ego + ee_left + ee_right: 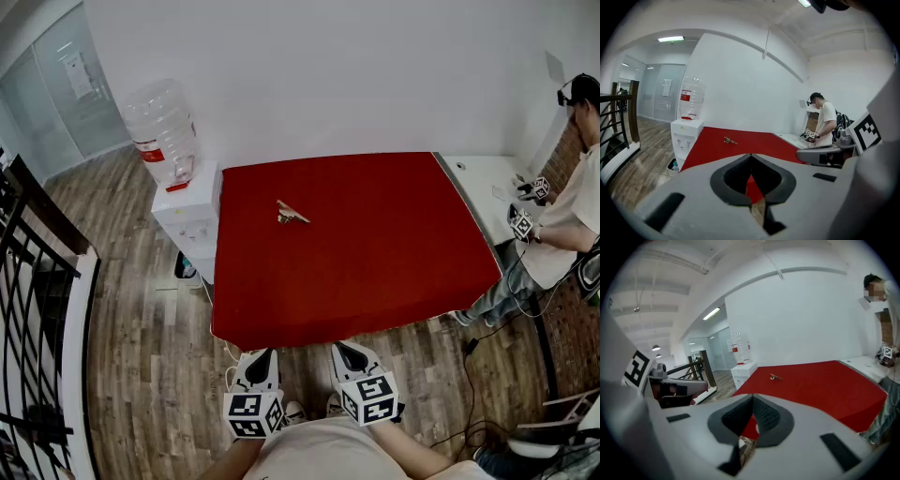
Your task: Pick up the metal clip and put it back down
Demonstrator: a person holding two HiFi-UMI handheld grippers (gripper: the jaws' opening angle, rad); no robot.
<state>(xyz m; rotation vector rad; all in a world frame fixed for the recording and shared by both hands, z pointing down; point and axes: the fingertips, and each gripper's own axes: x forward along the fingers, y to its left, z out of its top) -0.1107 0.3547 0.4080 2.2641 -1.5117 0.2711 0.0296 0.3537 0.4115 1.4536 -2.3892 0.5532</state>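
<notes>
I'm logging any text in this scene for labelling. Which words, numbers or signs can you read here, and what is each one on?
Nothing here can be read as text.
Red label on the water bottle: print too blurred to read.
Paper sheet on the glass door: too small to read.
Marker cubes: black-and-white square patterns, no letters.
Metal clip: no marking can be made out.

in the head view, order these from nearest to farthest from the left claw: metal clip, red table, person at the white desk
1. red table, its near edge just ahead of the left claw.
2. metal clip, on the table's far left part.
3. person, far right, at the white desk.
</notes>
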